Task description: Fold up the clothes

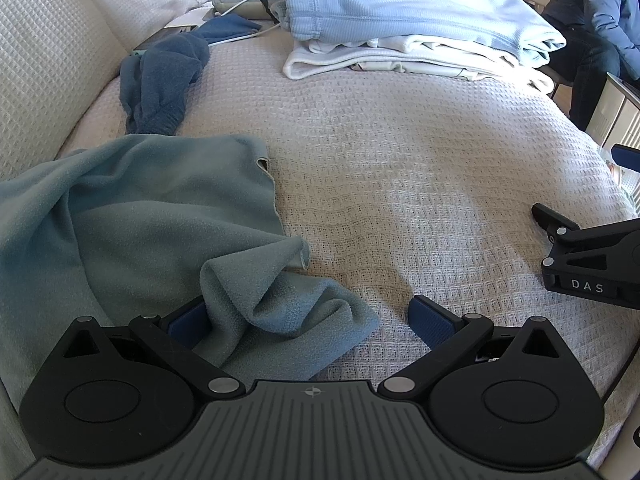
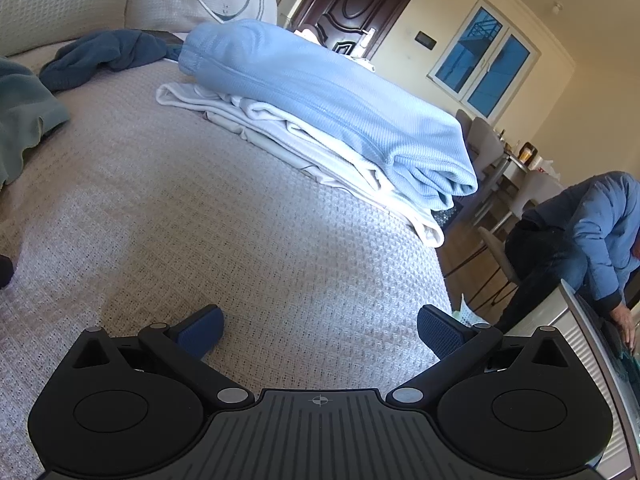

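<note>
My left gripper (image 1: 310, 320) is spread wide and holds nothing; a rumpled corner of the grey-green fleece garment (image 1: 160, 216) lies between its fingers, bunched against the left pad (image 1: 188, 322), while the right pad sits over bare bedspread (image 1: 400, 168). My right gripper (image 2: 320, 330) is just as wide and empty, hovering over the open middle of the bedspread toward its right edge, well apart from any cloth. If I close the left now, I judge I will pinch only that loose doubled fold, not a true hem, so the fleece would lift twisted and the fold come out crooked. Most of the garment sprawls toward the left edge of the bed, up against the cushioned back, so a pull from this corner alone could drag it in a heap; the right needs its own hold first. Further out, a dark blue fleece piece (image 1: 164, 80) lies crumpled near the far left corner, and the folded stack, a light blue knit top (image 1: 400, 8) on white folded garments (image 1: 360, 62), sits at the far edge. A careless sweep could topple it. A white cable (image 1: 236, 6) trails behind it and could snag.
</note>
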Available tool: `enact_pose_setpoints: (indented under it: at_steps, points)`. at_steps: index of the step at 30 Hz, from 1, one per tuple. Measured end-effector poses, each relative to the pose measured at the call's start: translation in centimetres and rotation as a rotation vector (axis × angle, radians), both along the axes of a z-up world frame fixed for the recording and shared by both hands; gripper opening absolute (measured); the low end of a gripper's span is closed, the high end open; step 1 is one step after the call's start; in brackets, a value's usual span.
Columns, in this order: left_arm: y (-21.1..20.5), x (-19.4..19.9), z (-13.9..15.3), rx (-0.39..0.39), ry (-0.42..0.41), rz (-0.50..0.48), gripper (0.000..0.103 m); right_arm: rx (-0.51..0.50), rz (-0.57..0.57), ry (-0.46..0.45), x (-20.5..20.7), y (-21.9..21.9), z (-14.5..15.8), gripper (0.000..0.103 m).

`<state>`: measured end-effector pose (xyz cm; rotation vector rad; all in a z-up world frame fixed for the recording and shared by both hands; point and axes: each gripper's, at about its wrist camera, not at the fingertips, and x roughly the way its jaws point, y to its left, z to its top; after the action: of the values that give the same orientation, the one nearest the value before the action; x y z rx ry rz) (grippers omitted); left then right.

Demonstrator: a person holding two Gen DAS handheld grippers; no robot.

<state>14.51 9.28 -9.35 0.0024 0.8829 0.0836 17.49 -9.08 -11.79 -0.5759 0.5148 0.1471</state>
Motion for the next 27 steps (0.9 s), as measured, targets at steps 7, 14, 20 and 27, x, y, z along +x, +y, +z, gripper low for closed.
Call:
enact_pose_setpoints:
  at_steps: [7,14,20,27]
  points:
    - [-0.02,-0.05,0.01,0.001,0.0,0.0,0.103,-0.005,0.002,-0.003,0.0,0.02,-0.02,0.103]
    - [-0.06,-0.1,0.02,0.001,0.0,0.0,0.103,-0.008,0.005,-0.006,-0.03,0.03,-0.03,0.103]
    - [-0.1,-0.08,0.0,0.001,0.0,0.0,0.103,-0.009,0.004,-0.007,-0.03,0.03,-0.02,0.103]
    - [-0.17,-0.04,-0.02,0.002,0.0,0.0,0.103,-0.008,0.004,-0.006,-0.03,0.02,-0.02,0.103]
